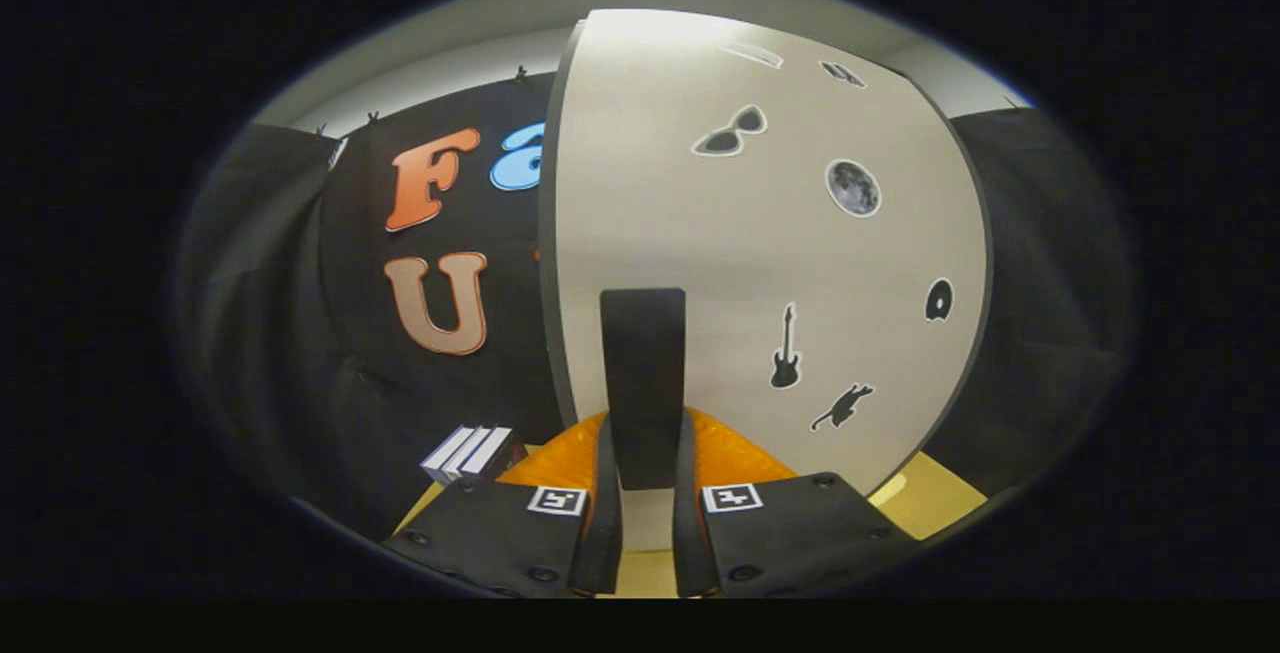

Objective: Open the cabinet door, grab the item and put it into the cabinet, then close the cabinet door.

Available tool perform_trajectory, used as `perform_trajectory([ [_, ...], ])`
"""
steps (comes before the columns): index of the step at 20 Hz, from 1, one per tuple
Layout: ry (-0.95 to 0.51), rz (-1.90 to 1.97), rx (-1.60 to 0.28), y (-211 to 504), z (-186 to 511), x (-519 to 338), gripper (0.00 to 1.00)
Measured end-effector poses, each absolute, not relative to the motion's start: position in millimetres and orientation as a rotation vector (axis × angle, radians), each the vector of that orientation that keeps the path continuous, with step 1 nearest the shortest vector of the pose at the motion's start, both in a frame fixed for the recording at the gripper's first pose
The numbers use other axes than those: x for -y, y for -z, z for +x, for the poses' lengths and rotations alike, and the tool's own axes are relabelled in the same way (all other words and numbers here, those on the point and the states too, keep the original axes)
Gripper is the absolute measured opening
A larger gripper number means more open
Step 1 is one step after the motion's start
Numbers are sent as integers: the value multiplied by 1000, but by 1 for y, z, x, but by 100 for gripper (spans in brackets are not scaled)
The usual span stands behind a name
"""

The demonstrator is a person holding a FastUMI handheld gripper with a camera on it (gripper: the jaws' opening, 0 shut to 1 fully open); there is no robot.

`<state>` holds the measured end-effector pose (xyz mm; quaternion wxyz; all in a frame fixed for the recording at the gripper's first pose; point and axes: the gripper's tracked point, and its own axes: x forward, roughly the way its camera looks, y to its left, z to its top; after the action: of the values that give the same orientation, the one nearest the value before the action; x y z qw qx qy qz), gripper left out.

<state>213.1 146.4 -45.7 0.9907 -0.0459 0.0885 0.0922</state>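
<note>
Far left on the yellow worktop (925, 503) I've got 1 small box (468, 454) w/ white stripes, prob. the item, sitting just left of my fingers (598, 523), untouched. Centre: my claw (646, 478) is nearly closed, both fingers pressing on the black door handle (643, 383). So it looks like I'm on a door step, opening I'd guess since the box isn't stowed. Next move calls for a steady pull along the hinge arc. Right: 1 cabinet door (760, 263), pale, w/ 7 stickers by my count.
</note>
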Motion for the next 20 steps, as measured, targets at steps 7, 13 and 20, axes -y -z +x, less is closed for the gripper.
perform_trajectory([
  [7,-226,-99,-144,39,184,-129,20],
  [13,-195,-81,-134,35,166,-111,20],
  [20,-165,-93,-125,32,154,-94,19],
])
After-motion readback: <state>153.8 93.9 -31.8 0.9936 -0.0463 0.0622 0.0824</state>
